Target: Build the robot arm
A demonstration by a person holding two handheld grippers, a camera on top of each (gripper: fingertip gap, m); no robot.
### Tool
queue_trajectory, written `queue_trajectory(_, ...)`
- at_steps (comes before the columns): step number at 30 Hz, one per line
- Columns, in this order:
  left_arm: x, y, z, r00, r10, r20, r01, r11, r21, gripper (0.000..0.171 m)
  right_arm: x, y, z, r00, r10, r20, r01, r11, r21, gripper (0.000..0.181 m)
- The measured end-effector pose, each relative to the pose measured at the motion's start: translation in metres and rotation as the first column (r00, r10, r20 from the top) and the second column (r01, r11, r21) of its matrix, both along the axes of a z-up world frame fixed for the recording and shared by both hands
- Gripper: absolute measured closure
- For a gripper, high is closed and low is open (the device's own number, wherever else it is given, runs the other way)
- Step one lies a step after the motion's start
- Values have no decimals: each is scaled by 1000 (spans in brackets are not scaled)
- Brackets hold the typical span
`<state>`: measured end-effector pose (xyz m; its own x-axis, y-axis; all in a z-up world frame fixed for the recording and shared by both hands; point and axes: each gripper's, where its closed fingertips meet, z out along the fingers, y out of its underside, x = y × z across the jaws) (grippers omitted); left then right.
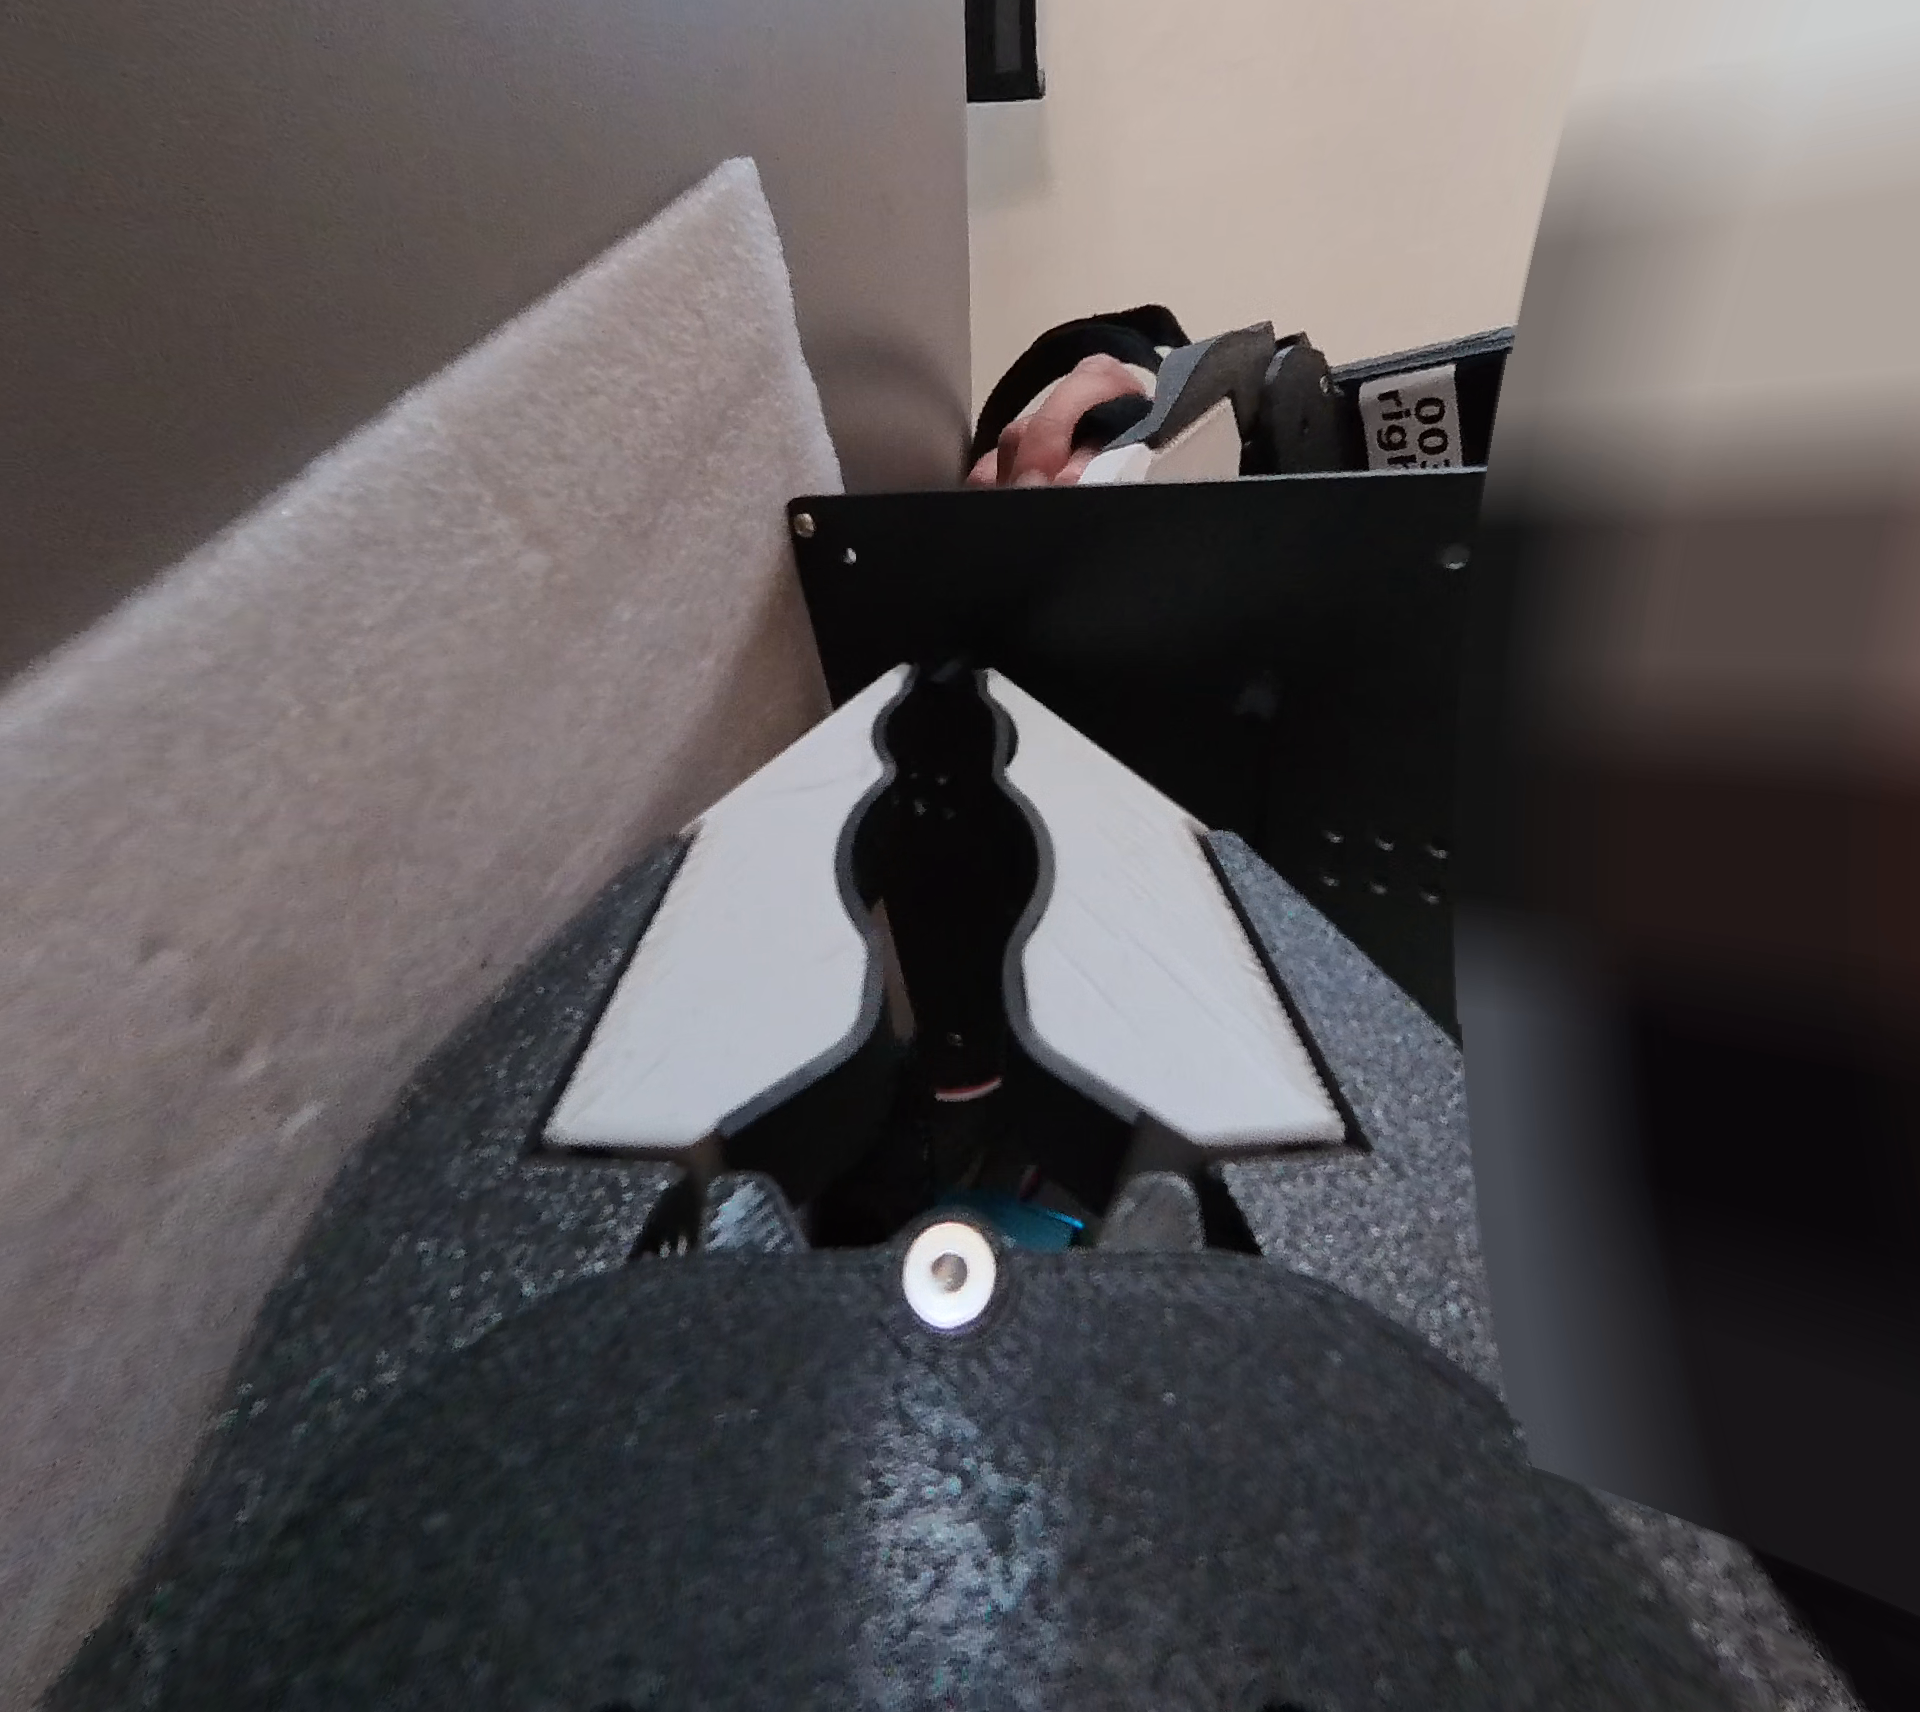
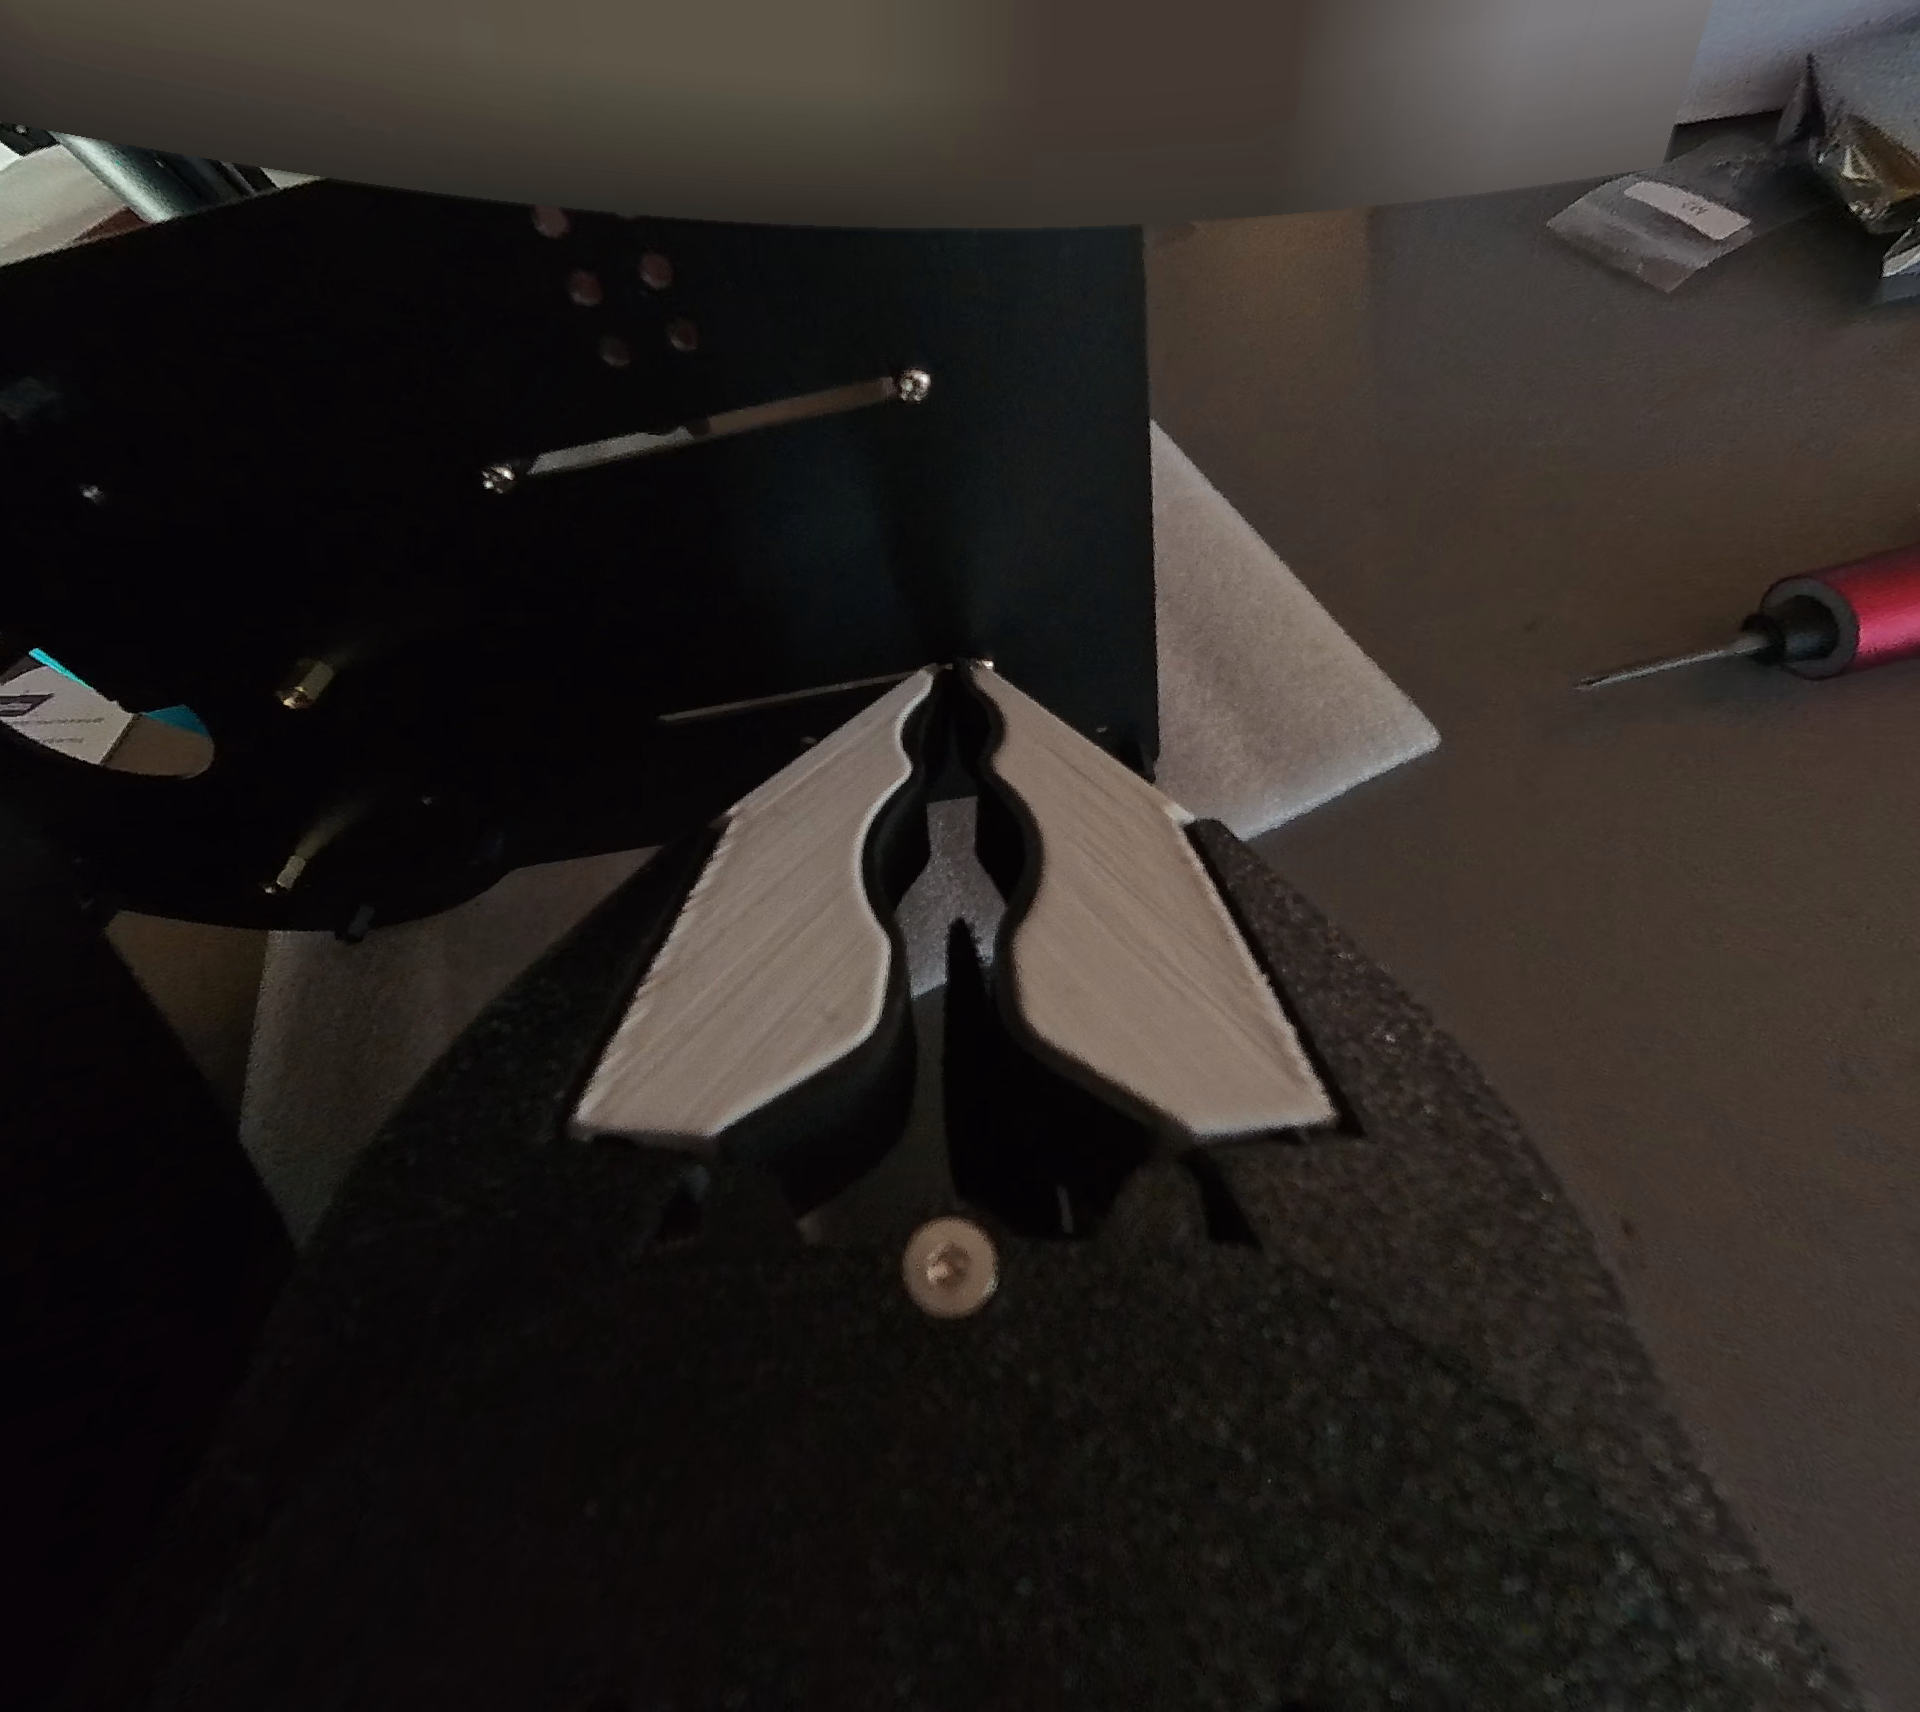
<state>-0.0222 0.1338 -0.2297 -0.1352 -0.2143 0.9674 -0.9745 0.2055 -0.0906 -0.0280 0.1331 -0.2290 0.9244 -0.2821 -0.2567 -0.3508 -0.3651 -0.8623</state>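
Grey bench (image 2: 1558, 883) is carrying a foam sheet (image 2: 1268, 654); a black plate (image 2: 831, 540) is standing on it. Left tool (image 1: 948, 673) and right tool (image 2: 956, 667) are both pinching the plate's edge, nearly closed. Red screwdriver (image 2: 1829, 613) is lying far right.

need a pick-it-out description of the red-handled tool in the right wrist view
Start at the dark grey table, right of the black plate that the right gripper pinches. The screwdriver lies alone there, thin tip pointing left toward the white foam sheet. Its red handle is the only bright colour nearby.
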Motion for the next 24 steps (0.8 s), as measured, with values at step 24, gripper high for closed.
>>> queue_trajectory(24,1,1,2,997,-13,73,16,999,-38,166,3,-1,0,999,-38,35,38,999,-17,181)
